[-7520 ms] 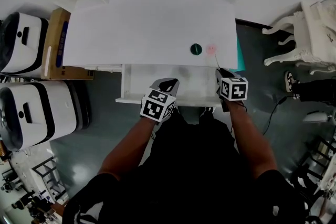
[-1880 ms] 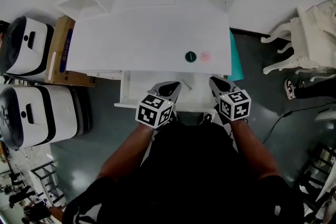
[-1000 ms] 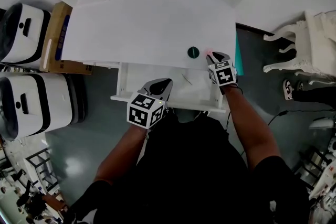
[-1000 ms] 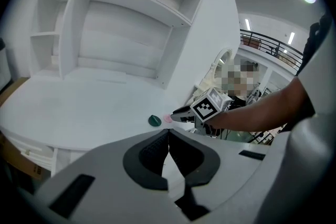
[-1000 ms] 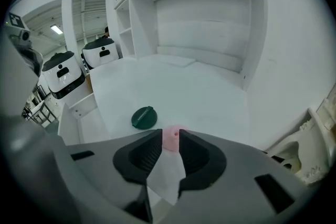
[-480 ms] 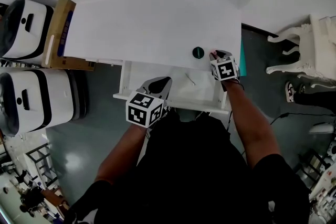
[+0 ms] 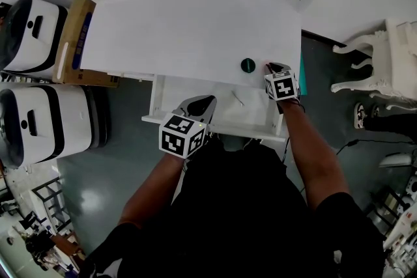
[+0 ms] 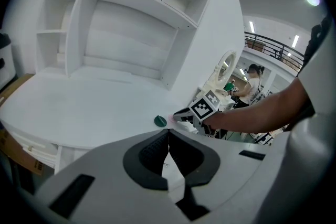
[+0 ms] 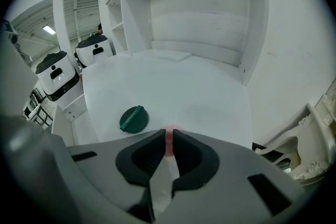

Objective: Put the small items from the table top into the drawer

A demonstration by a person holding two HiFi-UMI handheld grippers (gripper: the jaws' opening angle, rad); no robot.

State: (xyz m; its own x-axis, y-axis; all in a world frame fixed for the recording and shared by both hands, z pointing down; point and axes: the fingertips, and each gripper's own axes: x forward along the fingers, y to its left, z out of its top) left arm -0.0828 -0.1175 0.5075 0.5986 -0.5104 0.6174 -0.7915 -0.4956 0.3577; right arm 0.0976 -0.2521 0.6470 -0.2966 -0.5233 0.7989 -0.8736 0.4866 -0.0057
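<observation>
At the front edge of the white table top (image 7: pixel 189 29), toward its 3 o'clock end, my right gripper (image 7: pixel 272 66) sits over the small pink item (image 9: pixel 168 141). A second or two ago this gripper hung over the open drawer (image 7: pixel 255 115). It has since travelled up toward 12 o'clock to the table's edge, and its jaws have just been closing. In the right gripper view they now stand nearly together with the pink item between them. The pads look to be against it on both sides, so I judge it pinched, though it has not yet left the surface.

The green lid (image 7: pixel 247 65) lies just beside the pink item at its 9 o'clock, untouched and apart from my jaws. My left gripper (image 7: pixel 207 99) hovers over the drawer with its jaws pressed together on nothing.

The first pick therefore looks made. The drawer waits open at 6 o'clock from here, with a thin pale sliver (image 7: pixel 238 98) lying on its floor. I judge that what remains is to carry the pink item down into the drawer and then take the green lid.
</observation>
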